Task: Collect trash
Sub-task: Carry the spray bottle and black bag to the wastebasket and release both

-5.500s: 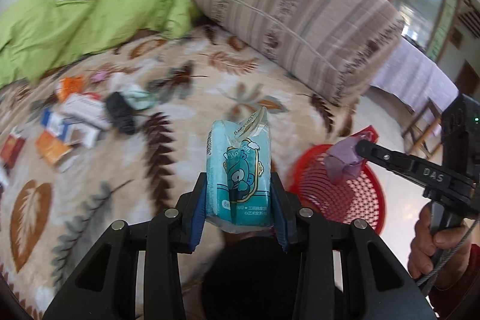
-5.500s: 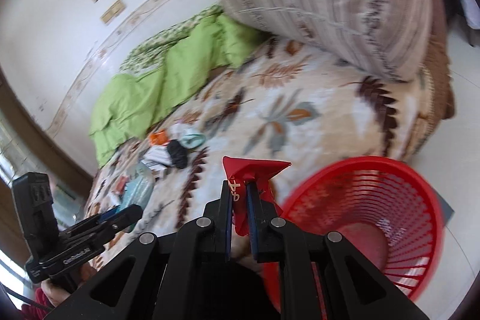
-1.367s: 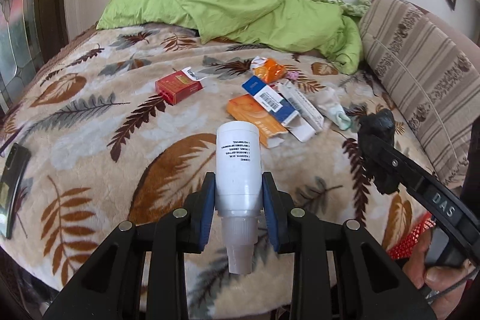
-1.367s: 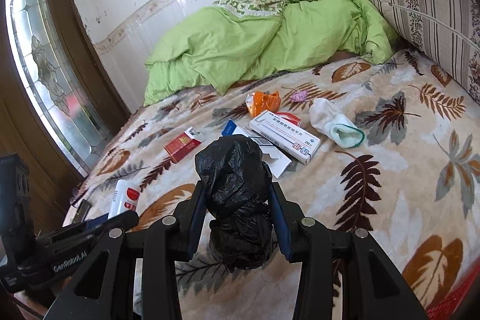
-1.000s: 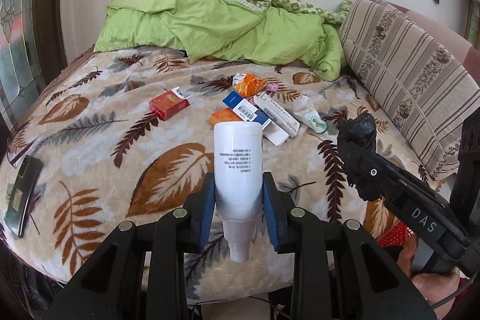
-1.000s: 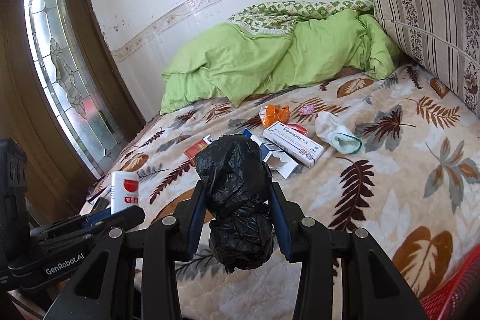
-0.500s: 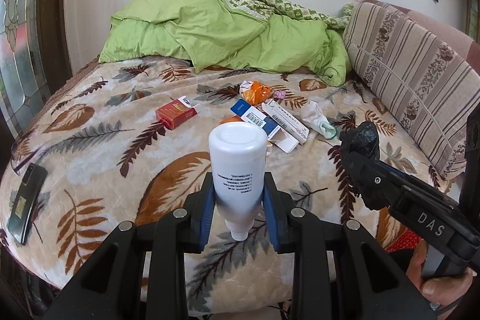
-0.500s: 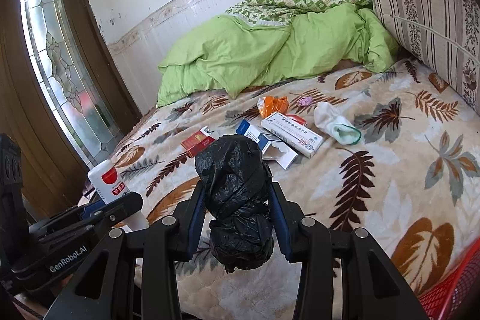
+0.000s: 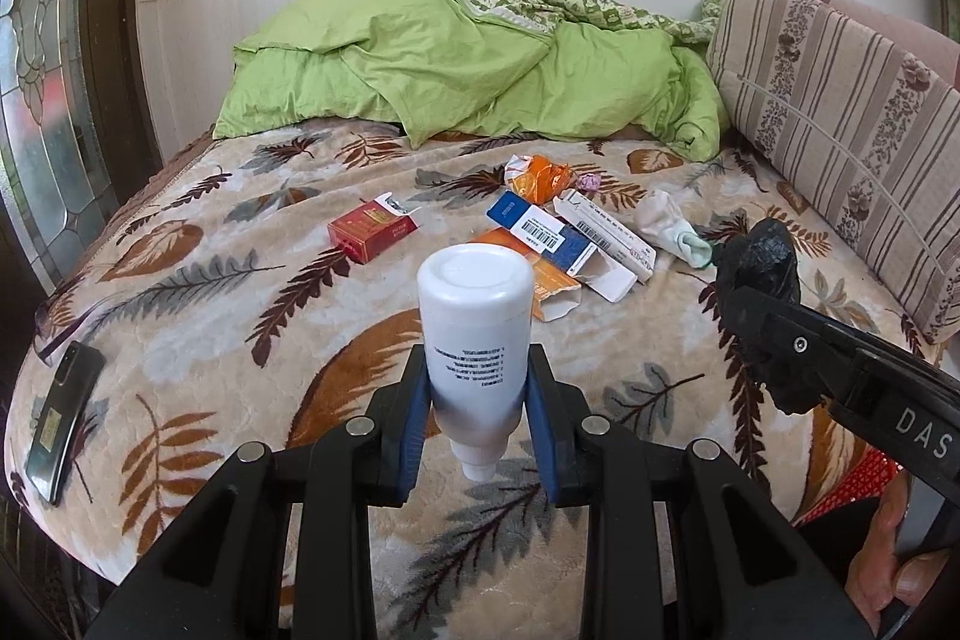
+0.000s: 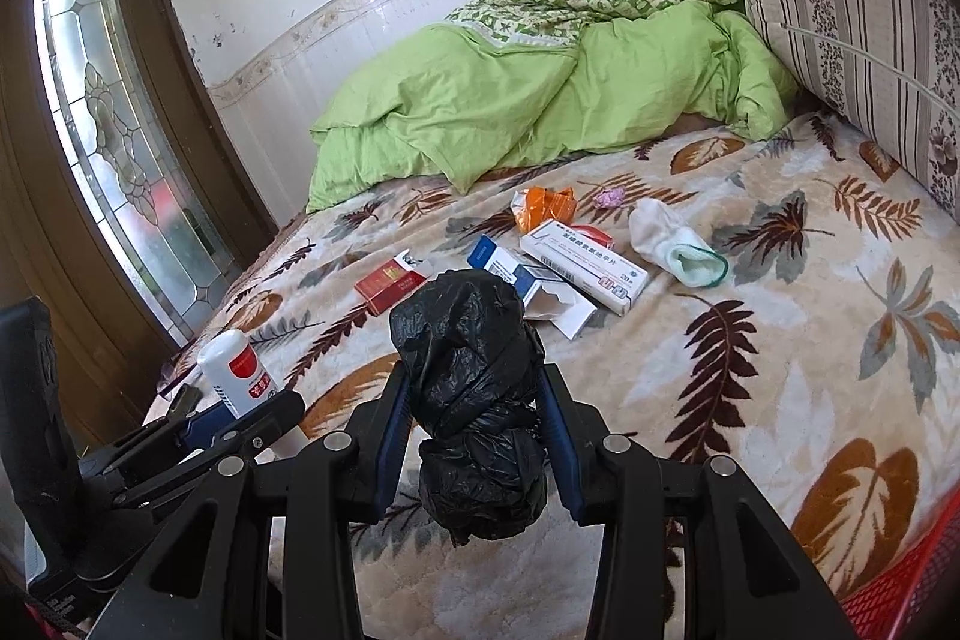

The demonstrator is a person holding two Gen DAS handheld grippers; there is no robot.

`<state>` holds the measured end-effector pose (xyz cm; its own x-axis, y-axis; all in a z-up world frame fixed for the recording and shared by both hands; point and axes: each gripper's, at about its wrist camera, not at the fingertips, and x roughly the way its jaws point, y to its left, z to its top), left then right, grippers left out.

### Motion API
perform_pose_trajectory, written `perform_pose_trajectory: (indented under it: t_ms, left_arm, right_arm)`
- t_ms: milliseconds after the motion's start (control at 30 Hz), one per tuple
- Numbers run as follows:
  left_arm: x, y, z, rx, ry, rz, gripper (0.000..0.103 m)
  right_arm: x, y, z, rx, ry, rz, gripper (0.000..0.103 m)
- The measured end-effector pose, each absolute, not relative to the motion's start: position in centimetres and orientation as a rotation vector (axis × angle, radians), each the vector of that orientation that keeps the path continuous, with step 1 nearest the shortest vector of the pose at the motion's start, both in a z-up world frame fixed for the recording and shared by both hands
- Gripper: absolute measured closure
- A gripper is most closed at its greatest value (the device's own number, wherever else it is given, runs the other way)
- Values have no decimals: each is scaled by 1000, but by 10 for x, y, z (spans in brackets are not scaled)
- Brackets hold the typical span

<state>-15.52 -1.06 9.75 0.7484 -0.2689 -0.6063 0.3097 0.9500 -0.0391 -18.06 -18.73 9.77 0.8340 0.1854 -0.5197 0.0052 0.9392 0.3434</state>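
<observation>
Only from the right wrist shows the white bottle's (image 10: 237, 369) red label.

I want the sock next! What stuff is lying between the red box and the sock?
In both views, between the red box and the sock lie a blue box and a long white box.

Left claw (image 9: 478, 417) gripping a bottle (image 9: 476, 337) above the bed (image 9: 198, 316), right claw (image 10: 475, 436) clamping a bag (image 10: 474, 400) to its right, boxes (image 9: 558, 244) lying mid-bed, sock (image 9: 669, 226) resting right of them, phone (image 9: 63, 418) lying at the bed's left edge, duvet (image 9: 480, 64) sitting behind, basket (image 10: 900, 586) standing at lower right.
</observation>
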Motion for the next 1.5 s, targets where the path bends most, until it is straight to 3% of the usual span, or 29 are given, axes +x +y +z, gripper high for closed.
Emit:
perform_pose_trajectory:
  t_ms: [1000,1500]
  left_arm:
    - [-151,-15,78,60,724,-335,74]
    - [-201,-30,129,15,668,-532,74]
  right_arm:
    - [-179,-191,94,397,578,118,59]
    - [-261,-248,123,550,505,40,59]
